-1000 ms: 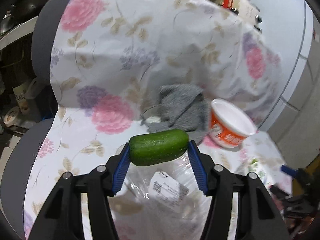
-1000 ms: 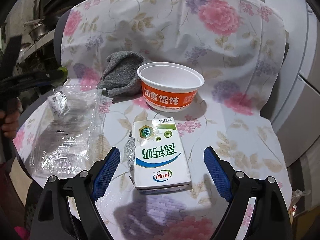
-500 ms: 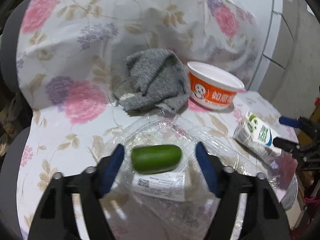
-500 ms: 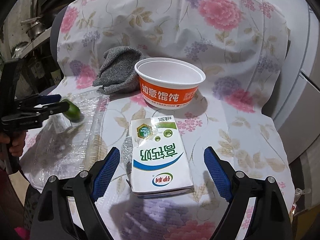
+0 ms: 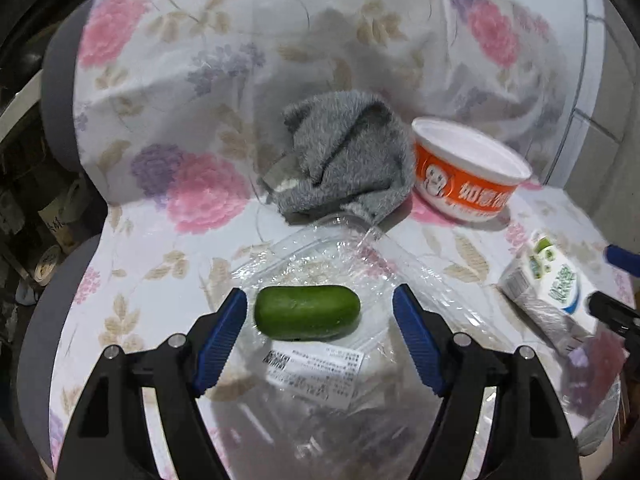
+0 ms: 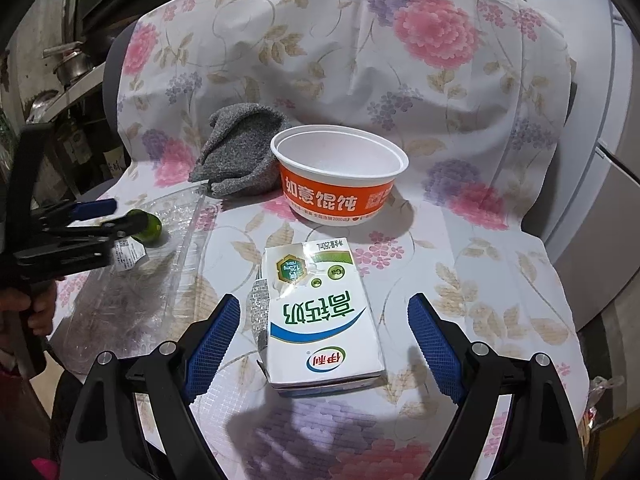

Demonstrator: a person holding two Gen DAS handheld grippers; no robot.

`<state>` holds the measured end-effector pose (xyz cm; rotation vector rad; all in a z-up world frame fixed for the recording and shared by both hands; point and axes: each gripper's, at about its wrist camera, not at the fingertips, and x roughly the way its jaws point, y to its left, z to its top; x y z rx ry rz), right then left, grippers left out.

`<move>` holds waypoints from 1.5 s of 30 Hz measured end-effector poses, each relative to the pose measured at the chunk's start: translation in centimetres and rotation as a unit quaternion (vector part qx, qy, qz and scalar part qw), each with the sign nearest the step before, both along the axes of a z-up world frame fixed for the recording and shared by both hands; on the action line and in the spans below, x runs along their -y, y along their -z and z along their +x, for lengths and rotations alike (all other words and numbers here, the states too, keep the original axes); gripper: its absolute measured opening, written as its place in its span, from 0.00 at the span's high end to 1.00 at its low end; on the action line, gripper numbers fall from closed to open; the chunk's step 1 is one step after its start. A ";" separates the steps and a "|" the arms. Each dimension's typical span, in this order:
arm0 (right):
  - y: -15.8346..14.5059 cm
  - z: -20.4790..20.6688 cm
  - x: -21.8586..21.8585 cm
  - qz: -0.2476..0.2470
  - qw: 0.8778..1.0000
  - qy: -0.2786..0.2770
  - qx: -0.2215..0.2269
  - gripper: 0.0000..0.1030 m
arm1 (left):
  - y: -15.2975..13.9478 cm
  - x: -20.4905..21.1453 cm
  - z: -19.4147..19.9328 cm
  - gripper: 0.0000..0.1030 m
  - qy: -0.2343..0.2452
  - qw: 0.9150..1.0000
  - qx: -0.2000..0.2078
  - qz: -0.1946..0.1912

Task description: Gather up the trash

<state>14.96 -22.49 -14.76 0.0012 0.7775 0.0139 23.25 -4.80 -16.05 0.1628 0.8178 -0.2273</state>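
Note:
A green cucumber piece point(image 5: 307, 312) lies on a clear plastic tray point(image 5: 360, 264) with a white label, between the fingers of my open left gripper point(image 5: 320, 320), which touch nothing. It also shows in the right wrist view point(image 6: 148, 227) beside the left gripper point(image 6: 100, 216). A white and green milk carton point(image 6: 320, 312) lies flat between the fingers of my open right gripper point(image 6: 324, 332), also untouched; it shows at the right in the left wrist view point(image 5: 548, 284). An empty orange and white paper bowl point(image 6: 340, 176) stands behind it.
Everything rests on a chair seat covered with a floral cloth point(image 6: 460, 260). A crumpled grey cloth point(image 6: 240, 152) lies against the backrest, left of the bowl point(image 5: 464, 172). Shelves with pots point(image 6: 68, 68) stand at the left. A white cabinet point(image 6: 608, 200) is at the right.
My left gripper opened and let go of the cucumber piece, which dropped onto the clear tray. The right gripper edged slightly closer to the carton and stays open.

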 end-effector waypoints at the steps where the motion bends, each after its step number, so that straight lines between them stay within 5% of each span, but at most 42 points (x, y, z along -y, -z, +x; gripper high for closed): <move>1: 0.0 -0.1 0.1 -0.001 1.000 0.001 0.001 0.17 | 0.3 0.2 0.3 0.29 -0.005 1.000 -0.006 0.012; 9: 0.0 -0.3 0.7 0.007 1.000 0.008 0.003 0.17 | 0.5 -0.1 1.4 0.45 -0.007 1.000 -0.012 0.017; 17: -0.5 -0.7 0.9 0.005 1.000 0.018 0.005 0.17 | -4.2 -3.9 -0.6 0.46 -0.008 0.994 0.032 -0.103; 22: -0.2 -0.9 0.7 0.000 1.000 0.014 -0.003 0.17 | -7.8 -4.9 -3.5 0.46 -0.012 0.991 0.065 -0.120; 27: 1.2 0.0 0.4 0.017 1.000 0.014 -0.021 0.18 | -6.8 -4.1 -6.2 0.46 -0.005 0.992 0.057 -0.111; 37: 4.1 3.1 -2.1 -0.062 0.993 -0.037 -0.092 0.15 | -4.6 -4.2 -8.6 0.46 0.006 0.991 0.033 -0.129; 45: -0.2 -1.1 -1.7 0.005 0.999 0.023 -0.026 0.23 | -5.8 -5.8 -10.5 0.46 0.001 0.988 0.055 -0.145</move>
